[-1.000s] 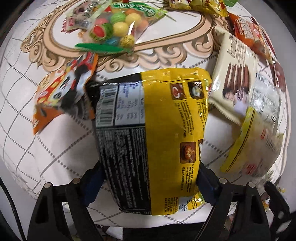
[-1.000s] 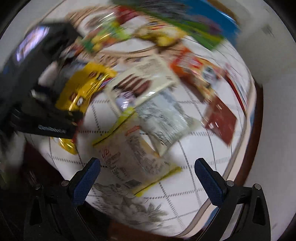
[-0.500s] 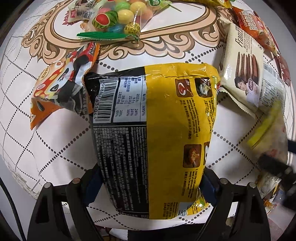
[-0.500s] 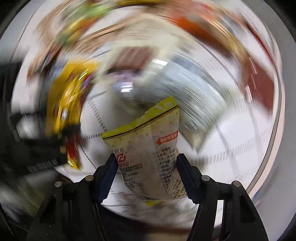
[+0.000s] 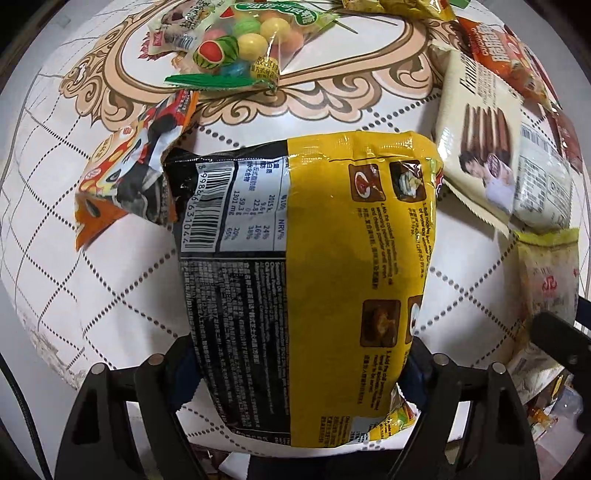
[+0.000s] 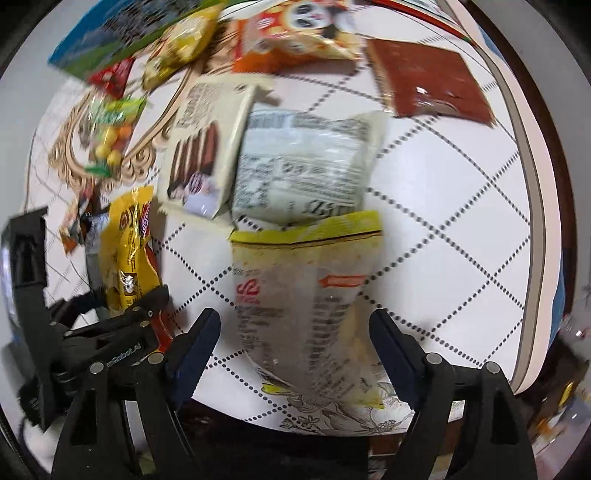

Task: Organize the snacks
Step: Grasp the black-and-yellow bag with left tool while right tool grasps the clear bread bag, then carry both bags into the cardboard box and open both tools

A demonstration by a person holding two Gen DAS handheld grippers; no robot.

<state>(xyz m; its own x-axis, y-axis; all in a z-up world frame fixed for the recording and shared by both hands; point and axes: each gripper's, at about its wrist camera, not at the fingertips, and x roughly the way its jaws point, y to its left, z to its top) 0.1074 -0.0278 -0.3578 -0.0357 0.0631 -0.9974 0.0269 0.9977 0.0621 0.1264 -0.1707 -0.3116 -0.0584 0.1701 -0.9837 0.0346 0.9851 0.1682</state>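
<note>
This looks like a home, most likely a dining room. The worktop [image 5: 110, 280] is a round table under a white cloth printed with a dotted diamond grid, a tan scrollwork frame [image 5: 332, 99] at its centre and flower sprays [image 6: 354, 417] at the hem, the sort of cover used in a household. Packaged snacks lie loose across it: a bag of coloured candy balls [image 5: 243, 44], a cream biscuit packet [image 6: 207, 144], a panda-print bag [image 6: 295, 33]. A dark wooden rim [image 6: 550, 184] shows past the cloth's edge.
</note>
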